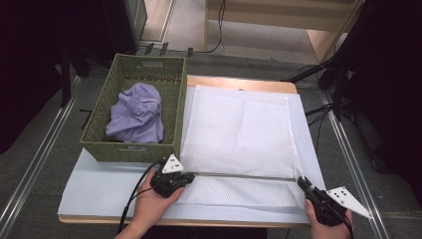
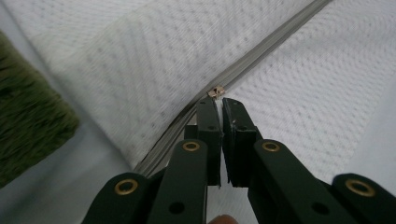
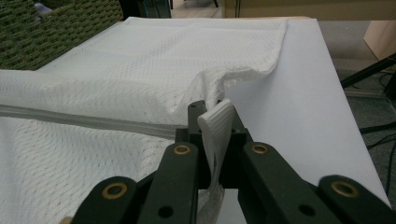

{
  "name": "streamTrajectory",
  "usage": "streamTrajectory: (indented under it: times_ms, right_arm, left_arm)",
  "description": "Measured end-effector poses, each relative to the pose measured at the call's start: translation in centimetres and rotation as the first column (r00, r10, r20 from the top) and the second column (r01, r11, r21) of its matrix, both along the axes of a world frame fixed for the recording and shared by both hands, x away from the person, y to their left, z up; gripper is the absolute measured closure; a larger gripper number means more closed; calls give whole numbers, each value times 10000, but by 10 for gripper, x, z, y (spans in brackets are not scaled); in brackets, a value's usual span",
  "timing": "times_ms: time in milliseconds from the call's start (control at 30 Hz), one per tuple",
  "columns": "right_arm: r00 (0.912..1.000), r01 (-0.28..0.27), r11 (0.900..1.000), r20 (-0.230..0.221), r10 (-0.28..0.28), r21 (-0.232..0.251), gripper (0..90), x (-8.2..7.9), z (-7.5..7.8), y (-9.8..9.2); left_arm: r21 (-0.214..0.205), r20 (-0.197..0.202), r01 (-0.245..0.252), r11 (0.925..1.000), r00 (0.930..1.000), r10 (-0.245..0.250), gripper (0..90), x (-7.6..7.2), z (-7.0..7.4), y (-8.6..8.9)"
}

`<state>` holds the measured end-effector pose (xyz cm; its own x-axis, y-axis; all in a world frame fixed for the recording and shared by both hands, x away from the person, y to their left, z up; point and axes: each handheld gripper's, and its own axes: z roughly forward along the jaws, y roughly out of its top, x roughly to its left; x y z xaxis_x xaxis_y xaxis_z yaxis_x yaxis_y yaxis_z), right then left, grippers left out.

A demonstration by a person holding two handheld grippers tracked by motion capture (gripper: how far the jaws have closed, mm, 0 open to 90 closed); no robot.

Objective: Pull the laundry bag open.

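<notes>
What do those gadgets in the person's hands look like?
Each hand carries a black two-jaw gripper: the left gripper and the right gripper. Both have flat black linkage arms with brass-coloured rivets, and a pale grey three-cornered plate with dark dots on top. A black cable trails from the left one. No sleeves show.

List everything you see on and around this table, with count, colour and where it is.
Mesh laundry bag: one, white, flat on the table's middle and right.
Zipper: one, grey, runs across the bag's near part.
Zipper pull: one, metal, at the left gripper's tips.
Strap tab: one, white, at the bag's right corner.
Basket: one, green woven, far left of table.
Garment: one, lilac, crumpled in the basket.
Table: one, white cover on wood.
Left gripper: black, shut at the zipper pull.
Right gripper: black, shut on the strap tab.
</notes>
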<state>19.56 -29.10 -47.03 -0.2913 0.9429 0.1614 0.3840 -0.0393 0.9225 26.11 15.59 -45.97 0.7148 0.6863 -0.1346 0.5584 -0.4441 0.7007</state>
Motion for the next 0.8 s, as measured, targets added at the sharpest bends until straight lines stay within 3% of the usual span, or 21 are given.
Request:
streamTrajectory:
  times_ms: [567,733,800]
  right_arm:
    - [9998,168,9999,135,-168,-41,880,-1,3,-2]
    - [9999,161,9999,48,-161,-44,880,1,3,-3]
    - [9998,194,9998,19,-194,-30,880,2,2,-4]
  left_arm:
    - [-9,-20,-262,9997,9997,262,875,-3,-1,36]
    - [201,127,-355,9992,9993,353,878,-5,-3,42]
    - [24,52,-372,9993,9993,372,879,-5,-4,46]
